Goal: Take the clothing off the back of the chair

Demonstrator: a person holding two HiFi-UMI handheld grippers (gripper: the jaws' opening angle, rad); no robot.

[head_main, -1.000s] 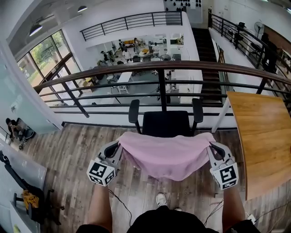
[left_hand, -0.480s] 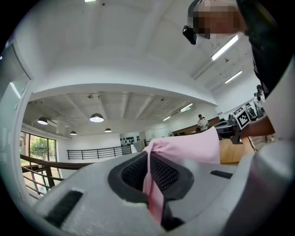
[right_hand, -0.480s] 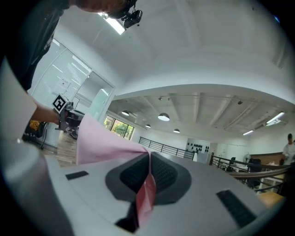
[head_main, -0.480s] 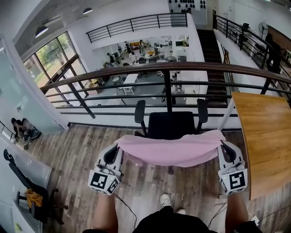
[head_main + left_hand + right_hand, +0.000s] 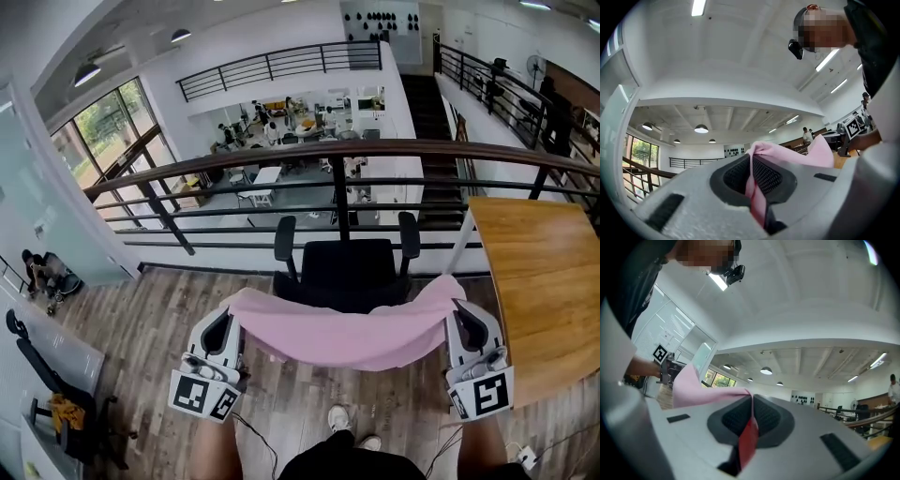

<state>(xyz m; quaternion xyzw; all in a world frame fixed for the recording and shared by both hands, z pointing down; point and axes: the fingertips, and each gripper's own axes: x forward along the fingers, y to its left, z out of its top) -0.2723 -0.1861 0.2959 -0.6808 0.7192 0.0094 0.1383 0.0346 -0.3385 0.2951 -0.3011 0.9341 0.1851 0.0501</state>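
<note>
Above the near side of a black office chair (image 5: 345, 267), a pink cloth garment (image 5: 347, 333) hangs stretched between two grippers, apparently clear of the backrest. Left gripper (image 5: 228, 322) and right gripper (image 5: 461, 317) are each clamped tight on a corner. Raising both ends evenly, then drawing nearer, should avoid snagging. No container is visible.

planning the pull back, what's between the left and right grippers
The pink garment, stretched from the left gripper to the right gripper, each shut on an end. The head view shows it.
</note>
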